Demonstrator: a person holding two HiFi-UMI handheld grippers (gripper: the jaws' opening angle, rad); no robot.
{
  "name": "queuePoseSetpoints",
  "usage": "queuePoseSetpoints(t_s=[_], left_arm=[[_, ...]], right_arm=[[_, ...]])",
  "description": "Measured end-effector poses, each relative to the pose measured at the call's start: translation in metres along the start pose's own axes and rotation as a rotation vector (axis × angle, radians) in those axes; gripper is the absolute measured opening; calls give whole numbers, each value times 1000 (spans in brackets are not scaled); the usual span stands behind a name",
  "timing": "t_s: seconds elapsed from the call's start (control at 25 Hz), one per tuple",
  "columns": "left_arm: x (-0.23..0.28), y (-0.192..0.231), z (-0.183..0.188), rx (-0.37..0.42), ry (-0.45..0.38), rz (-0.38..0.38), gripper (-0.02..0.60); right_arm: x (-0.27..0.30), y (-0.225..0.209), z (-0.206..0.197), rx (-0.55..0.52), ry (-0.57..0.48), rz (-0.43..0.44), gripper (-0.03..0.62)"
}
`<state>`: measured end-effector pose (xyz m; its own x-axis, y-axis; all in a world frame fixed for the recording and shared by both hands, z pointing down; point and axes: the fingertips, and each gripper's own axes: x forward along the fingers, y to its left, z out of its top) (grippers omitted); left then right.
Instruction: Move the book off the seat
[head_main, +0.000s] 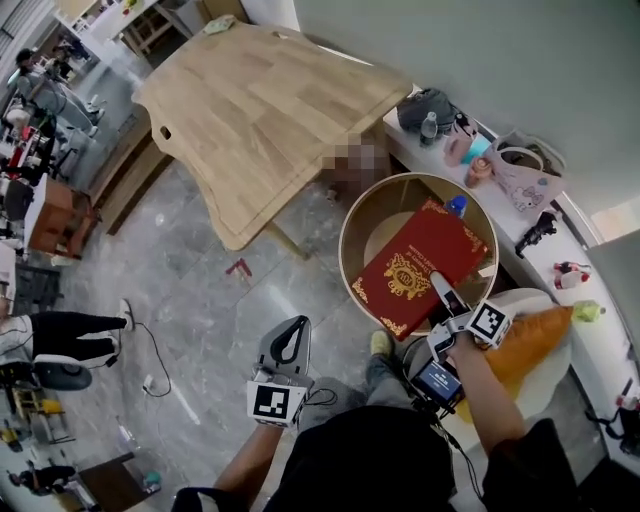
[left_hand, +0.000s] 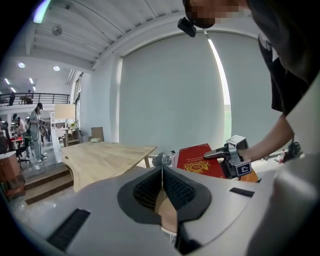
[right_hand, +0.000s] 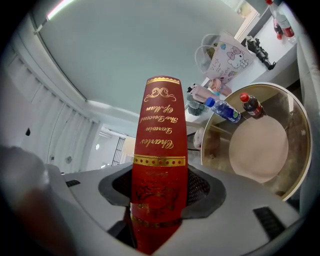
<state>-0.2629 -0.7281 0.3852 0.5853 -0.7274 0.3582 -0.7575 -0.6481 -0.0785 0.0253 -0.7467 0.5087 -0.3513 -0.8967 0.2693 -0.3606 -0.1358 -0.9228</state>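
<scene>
While its jaws clamp the lower end of the red book (right_hand: 159, 165) from both sides, the right hand-held gripper (head_main: 443, 292) carries the volume with its gold-lettered spine facing that gripper's camera. In the head view the book's cover, with a gold crest and gold corner ornaments, hangs tilted over the round seat (head_main: 368, 243), a tub-shaped chair with a curved wooden wall. The right gripper view shows the seat's pale round cushion (right_hand: 258, 150) off to the right of the book and apart from it.

The left hand-held gripper (left_hand: 161, 171) is clenched, its ribbed pads pressed together with nothing between them, and it hovers over the grey floor (head_main: 210, 290), well to the left of the chair.

Just right of the right hand-held gripper lies an orange plush (head_main: 528, 343) on a white round seat. Beyond the chair, a white surface (head_main: 545, 255) along the wall carries a blue-capped bottle (right_hand: 222, 109), a red-capped bottle (right_hand: 250, 104) and a cartoon-printed bag (right_hand: 226, 57). A large wooden surface (head_main: 260, 100) stands further off, up and to the left.
</scene>
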Motion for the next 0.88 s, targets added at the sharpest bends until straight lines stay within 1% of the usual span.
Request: queuePoseSetpoints(t_s=[0.2,0.28,0.4,0.44,0.56,0.68,0.72,0.8,0.88], left_arm=[[20,0,-16,-44,39,-24,15],[28,1,-28,-56,58,-45,14],[32,3,-53,-57,112,-60,14],[35,4,-58,-54,125,-67,14],[51,4,-68,-55,140,-95,15],[73,6,-75,-58,133,-119,14],[77,5,-80,-60,140,-127,14],[86,2,-89,-69,147,-137,14],[97,-2,-96,-75,143,-147,14]], right_arm=[[29,-23,-10,62,27,-10,247],[36,-39,-14,68,32,-49,247],[44,-68,-26,69,58,-137,247],[49,-75,-29,77,59,-143,247],[65,-93,-31,105,45,-110,247],[74,-118,-32,114,53,-184,247],[75,-124,-35,112,59,-191,247],[80,-135,-39,106,68,-182,247],[87,-144,-40,92,67,-148,247]])
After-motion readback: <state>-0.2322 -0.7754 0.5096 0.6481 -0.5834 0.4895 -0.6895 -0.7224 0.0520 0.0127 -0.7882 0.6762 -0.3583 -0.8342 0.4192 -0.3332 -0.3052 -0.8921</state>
